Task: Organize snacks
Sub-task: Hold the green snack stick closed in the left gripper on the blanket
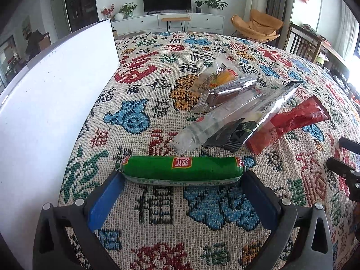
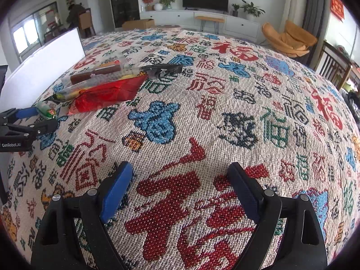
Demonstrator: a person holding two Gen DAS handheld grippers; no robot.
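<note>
A green sausage (image 1: 182,168) lies crosswise on the patterned tablecloth (image 1: 202,207). It sits right between the fingertips of my left gripper (image 1: 182,178), which is open wide with one finger near each end. Behind it is a pile of snacks: a red packet (image 1: 290,123), a long clear and silver packet (image 1: 236,117), a brown-filled silver packet (image 1: 227,92) and a clear packet with an orange snack (image 1: 221,76). My right gripper (image 2: 180,168) is open over bare cloth to the right of the pile, holding nothing. The right wrist view shows the sausage (image 2: 46,110) by the left gripper (image 2: 46,118), beside the red packet (image 2: 105,95).
A tall white box wall (image 1: 45,112) stands along the table's left side, close to the left gripper. The right gripper (image 1: 346,166) shows at the right edge of the left wrist view. Beyond the table are a TV cabinet, an orange chair and wooden chairs.
</note>
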